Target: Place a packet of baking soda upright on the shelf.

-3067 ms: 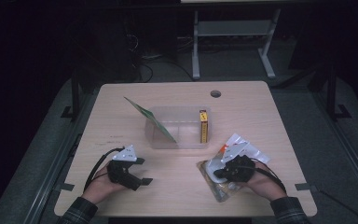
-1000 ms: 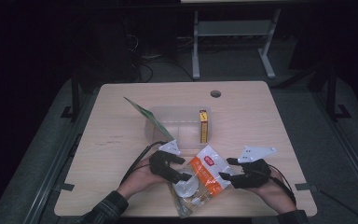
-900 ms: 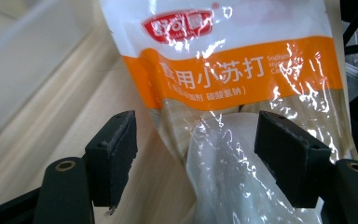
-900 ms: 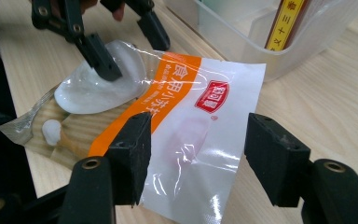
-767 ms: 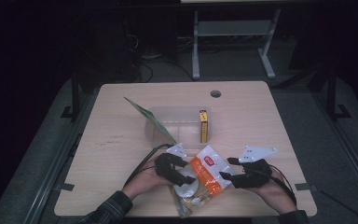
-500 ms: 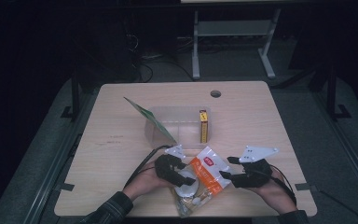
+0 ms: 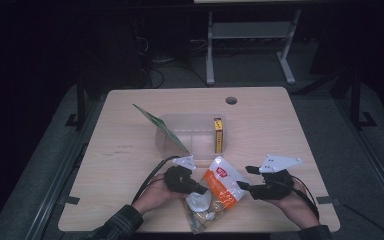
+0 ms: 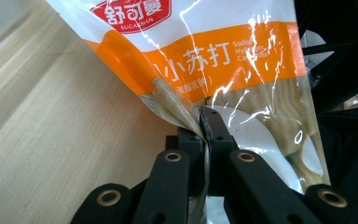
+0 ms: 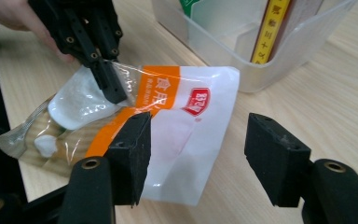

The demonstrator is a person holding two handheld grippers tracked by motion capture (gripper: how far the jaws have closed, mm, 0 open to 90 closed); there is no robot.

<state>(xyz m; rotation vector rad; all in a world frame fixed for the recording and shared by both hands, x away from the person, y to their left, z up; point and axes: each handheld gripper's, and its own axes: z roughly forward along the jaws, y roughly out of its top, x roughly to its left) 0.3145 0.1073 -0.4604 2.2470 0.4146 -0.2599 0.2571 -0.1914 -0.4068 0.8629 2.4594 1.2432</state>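
The person's forearms come in from the near edge of the pale wooden counter (image 7: 130, 150), both hands low over its front part. The left gripper (image 7: 196, 187) lies nearly level and points toward the right hand. Its fingers (image 8: 214, 135) have just been closing and are now clenched on the side edge of the orange-and-white plastic snack bag with a clear lower half (image 7: 215, 192); the film is pinched flat between them. The right gripper (image 7: 244, 177) faces the left one from the other side of the bag, its grey three-cornered plate on top. Its fingers (image 9: 130, 154) stand released and well apart, with the bag's white top corner lying between and just beyond them, not pressed by either.

The bag rests on the counter near the front edge, between the two hands, its white end toward the clear plastic box (image 7: 190, 132).

The high view gives the layout: the box sits mid-counter with a green card (image 7: 161, 127) leaning against its left side and a yellow upright packet (image 7: 218, 135) at its right end. The left gripper view shows the pinch itself, with red and white print on the bag and pale round contents behind the clear film. The right gripper view shows the left gripper's black fingers biting the film from above, and the yellow packet standing inside the box.
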